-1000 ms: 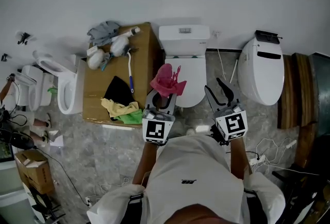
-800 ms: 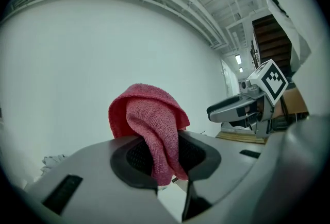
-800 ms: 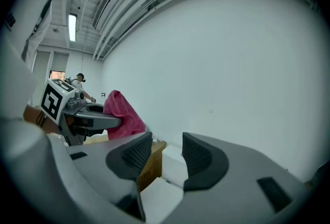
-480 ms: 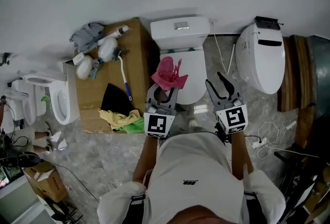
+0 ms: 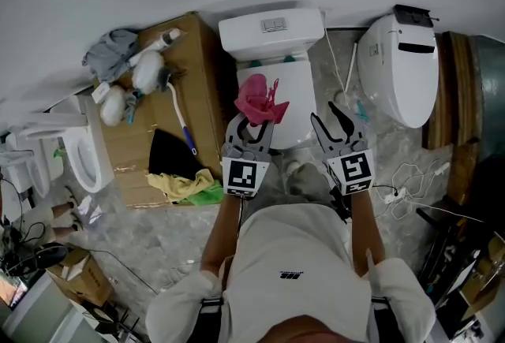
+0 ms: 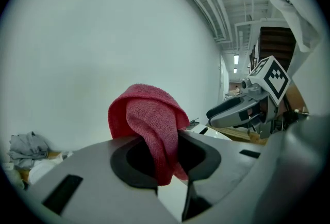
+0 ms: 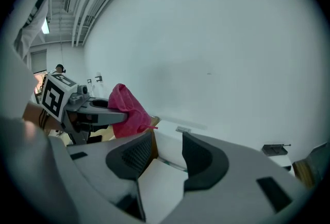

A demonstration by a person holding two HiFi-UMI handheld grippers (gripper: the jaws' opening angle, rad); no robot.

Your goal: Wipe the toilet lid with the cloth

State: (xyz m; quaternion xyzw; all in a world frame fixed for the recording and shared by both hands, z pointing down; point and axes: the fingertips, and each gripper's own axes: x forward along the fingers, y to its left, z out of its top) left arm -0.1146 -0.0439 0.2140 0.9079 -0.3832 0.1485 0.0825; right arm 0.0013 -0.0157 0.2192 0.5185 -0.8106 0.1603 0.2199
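Observation:
The white toilet's shut lid (image 5: 292, 93) lies below its tank (image 5: 271, 27). A pink-red cloth (image 5: 259, 101) hangs bunched over the lid's left part, with my left gripper (image 5: 251, 128) shut on it. The left gripper view has the cloth (image 6: 149, 122) pinched between the jaws. My right gripper (image 5: 327, 119) is open with nothing in it, beside the lid's right edge. In the right gripper view, its jaws (image 7: 167, 148) stand apart over the toilet tank (image 7: 175, 138), and the cloth (image 7: 126, 112) shows to the left.
A cardboard box (image 5: 197, 57) left of the toilet carries a brush (image 5: 180, 121), bottles, and black and yellow-green cloths (image 5: 189, 185). A second white toilet lid (image 5: 398, 69) stands at the right, and another toilet (image 5: 75, 152) at far left. Cables (image 5: 410, 176) lie on the floor.
The person has stepped closer to the toilet. Both grippers have moved forward, and the cloth now hangs over the lid. The right gripper stays open.

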